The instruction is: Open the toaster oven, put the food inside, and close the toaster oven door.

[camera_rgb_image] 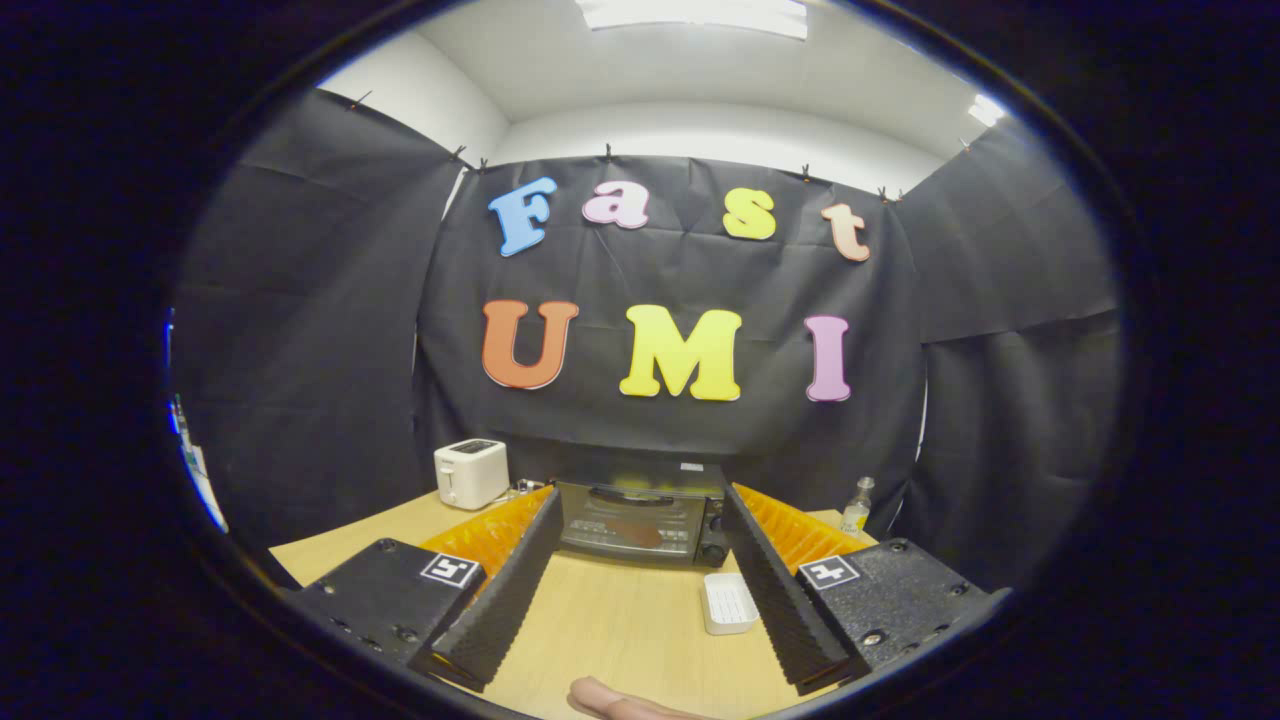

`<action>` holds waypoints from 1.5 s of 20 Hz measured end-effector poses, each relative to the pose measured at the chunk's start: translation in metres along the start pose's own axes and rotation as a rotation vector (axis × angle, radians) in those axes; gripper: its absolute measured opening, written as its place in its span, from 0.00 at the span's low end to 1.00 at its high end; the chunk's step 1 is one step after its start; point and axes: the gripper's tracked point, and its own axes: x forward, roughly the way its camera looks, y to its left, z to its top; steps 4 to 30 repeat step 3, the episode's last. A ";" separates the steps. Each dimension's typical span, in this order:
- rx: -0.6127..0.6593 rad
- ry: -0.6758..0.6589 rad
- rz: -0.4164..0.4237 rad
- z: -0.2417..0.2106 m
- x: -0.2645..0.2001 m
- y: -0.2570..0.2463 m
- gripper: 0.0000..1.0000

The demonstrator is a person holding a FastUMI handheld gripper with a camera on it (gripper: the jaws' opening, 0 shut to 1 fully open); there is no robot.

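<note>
Gripper (pixel 637 585) is hovering over the table (pixel 620 630) with fingers spread wide, holding nothing. Oven (pixel 640 520) is sitting beyond the fingers at the table's far side, door shut, something brownish showing through the glass. White tray (pixel 729 603) is lying just beside the right finger. Toaster (pixel 471 473) is standing far left, bottle (pixel 857 506) far right. Pinkish item (pixel 625 703) is lying nearest the camera, unclear what.
</note>
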 end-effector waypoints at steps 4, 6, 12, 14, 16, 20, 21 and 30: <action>0.007 0.013 0.013 -0.004 0.000 0.001 1.00; 0.007 0.013 0.013 -0.004 0.000 0.001 1.00; 0.007 0.013 0.013 -0.004 0.000 0.001 1.00; 0.007 0.013 0.013 -0.004 0.000 0.001 1.00; 0.007 0.013 0.013 -0.004 0.000 0.001 1.00; 0.007 0.013 0.013 -0.004 0.000 0.001 1.00; 0.007 0.013 0.013 -0.004 0.000 0.001 1.00; 0.007 0.013 0.013 -0.004 0.000 0.001 1.00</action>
